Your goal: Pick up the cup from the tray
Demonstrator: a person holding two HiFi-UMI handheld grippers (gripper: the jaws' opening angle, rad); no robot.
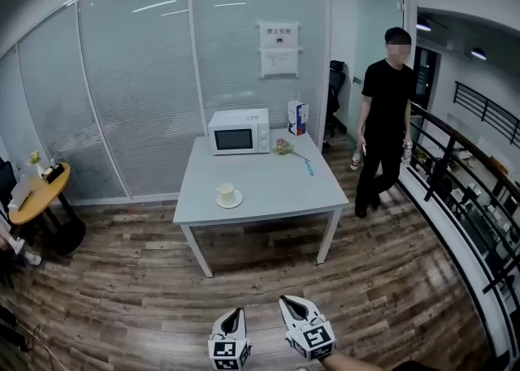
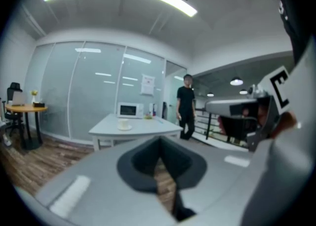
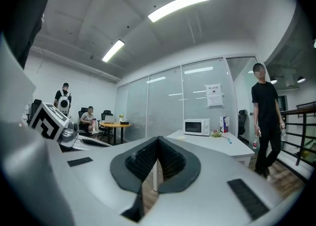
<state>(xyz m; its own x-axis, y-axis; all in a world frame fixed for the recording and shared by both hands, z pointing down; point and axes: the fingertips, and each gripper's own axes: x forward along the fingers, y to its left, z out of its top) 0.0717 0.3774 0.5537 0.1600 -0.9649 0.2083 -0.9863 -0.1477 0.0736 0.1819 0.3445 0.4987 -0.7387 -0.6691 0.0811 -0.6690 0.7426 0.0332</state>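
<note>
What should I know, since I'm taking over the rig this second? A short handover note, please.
Left gripper: jaws shut, empty, held low, well short of the table.
Right gripper: the same, beside it.
Cup: upright on its small tray near the table's front edge, untouched.
Done: nothing yet.
To do: walk up, open the jaws, grasp the cup, lift it.

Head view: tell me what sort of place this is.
Most likely an office, perhaps its break corner. Frosted glass partition walls with a posted notice close it off, a white table carries a microwave, and the right gripper view shows a person seated at a round desk.
</note>
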